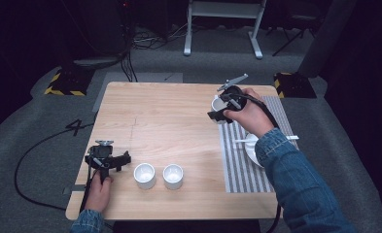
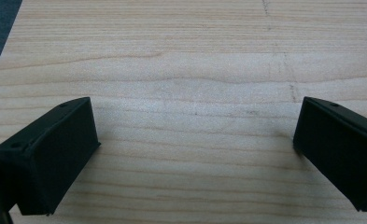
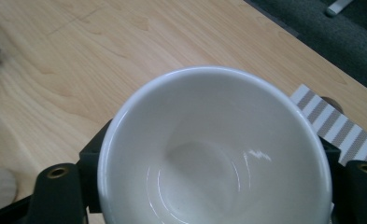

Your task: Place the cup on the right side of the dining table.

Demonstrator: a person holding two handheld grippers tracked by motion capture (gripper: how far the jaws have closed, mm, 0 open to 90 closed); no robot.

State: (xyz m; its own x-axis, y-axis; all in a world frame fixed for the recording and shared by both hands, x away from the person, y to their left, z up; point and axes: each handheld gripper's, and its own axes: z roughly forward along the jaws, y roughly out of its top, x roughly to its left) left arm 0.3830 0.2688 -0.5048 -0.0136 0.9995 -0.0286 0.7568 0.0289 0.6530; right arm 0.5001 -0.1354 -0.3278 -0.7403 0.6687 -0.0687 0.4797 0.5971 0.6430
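My right claw (image 1: 221,110) is clamped on a white cup (image 3: 214,149), held above the table's (image 1: 169,116) far right part; two matching cups (image 1: 144,175) stand near the front edge, just beside my wide-open, empty left claw (image 1: 123,160).

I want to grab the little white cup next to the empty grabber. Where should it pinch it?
Likely best: pinch the nearer white cup across its round wall, coming sideways from the left with the left gripper. Its jaws are open, and the cup stands upright with no handle in sight.
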